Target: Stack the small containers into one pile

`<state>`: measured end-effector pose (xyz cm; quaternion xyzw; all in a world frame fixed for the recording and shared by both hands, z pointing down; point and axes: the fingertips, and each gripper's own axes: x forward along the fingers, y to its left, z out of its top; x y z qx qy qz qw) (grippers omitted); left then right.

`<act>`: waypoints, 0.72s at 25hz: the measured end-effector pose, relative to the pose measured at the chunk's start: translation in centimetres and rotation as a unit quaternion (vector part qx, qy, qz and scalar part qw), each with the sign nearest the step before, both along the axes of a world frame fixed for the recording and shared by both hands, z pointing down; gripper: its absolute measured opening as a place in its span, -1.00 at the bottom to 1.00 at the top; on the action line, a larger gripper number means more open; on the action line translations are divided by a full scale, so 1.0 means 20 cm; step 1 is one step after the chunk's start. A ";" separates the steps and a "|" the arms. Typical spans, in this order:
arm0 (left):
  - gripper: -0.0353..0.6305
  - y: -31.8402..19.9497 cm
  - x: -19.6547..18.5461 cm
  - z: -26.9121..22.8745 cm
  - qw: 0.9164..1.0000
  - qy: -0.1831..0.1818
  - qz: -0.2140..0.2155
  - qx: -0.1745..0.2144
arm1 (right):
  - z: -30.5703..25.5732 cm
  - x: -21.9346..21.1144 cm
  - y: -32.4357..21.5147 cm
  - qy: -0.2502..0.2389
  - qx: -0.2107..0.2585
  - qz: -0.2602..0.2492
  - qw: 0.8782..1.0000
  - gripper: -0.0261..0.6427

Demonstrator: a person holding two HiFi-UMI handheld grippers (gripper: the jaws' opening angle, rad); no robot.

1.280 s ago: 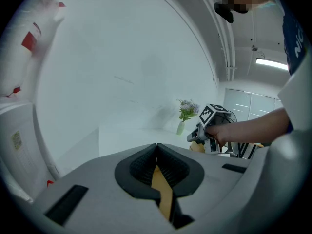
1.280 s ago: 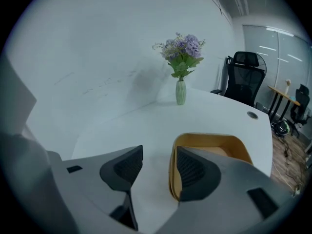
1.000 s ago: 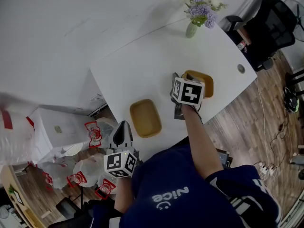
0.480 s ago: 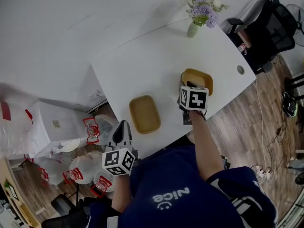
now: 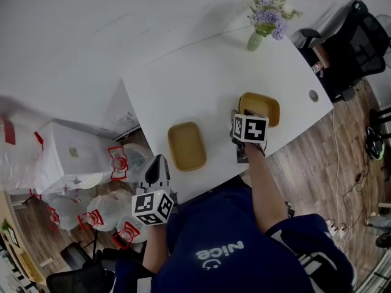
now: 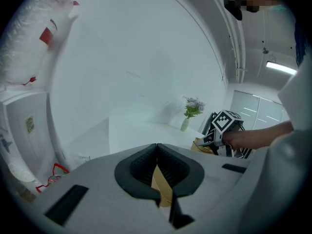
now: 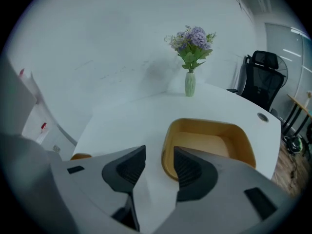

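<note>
At centre right of the head view, a mustard-yellow, rounded-rectangular shallow container [image 5: 264, 105] is straddled at its near rim by the right gripper [image 7: 160, 152], whose jaws are opening without pressing it. A matching yellow container [image 5: 187, 146] lies well apart at centre of the white table [image 5: 201, 78]. At lower left, the left gripper [image 6: 156, 147] is held empty, jaws together. Both containers are judged light, stiff and smooth, best pinched at the thin rim.
</note>
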<state>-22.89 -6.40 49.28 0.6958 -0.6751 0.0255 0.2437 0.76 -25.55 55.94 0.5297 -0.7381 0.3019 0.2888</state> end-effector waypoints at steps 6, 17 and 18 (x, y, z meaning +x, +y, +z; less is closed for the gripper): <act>-0.83 -0.02 0.04 0.03 1.000 0.007 0.002 -0.002 | -0.22 -0.07 0.03 -0.043 0.047 -0.034 0.997 -0.39; -0.84 0.02 0.04 0.10 0.999 0.019 -0.012 -0.024 | 0.00 -0.58 0.59 -0.064 -0.063 -0.201 0.975 -0.39; -0.83 0.03 0.04 0.10 0.999 0.020 -0.014 -0.025 | 0.02 -0.59 0.60 -0.050 -0.065 -0.208 0.975 -0.40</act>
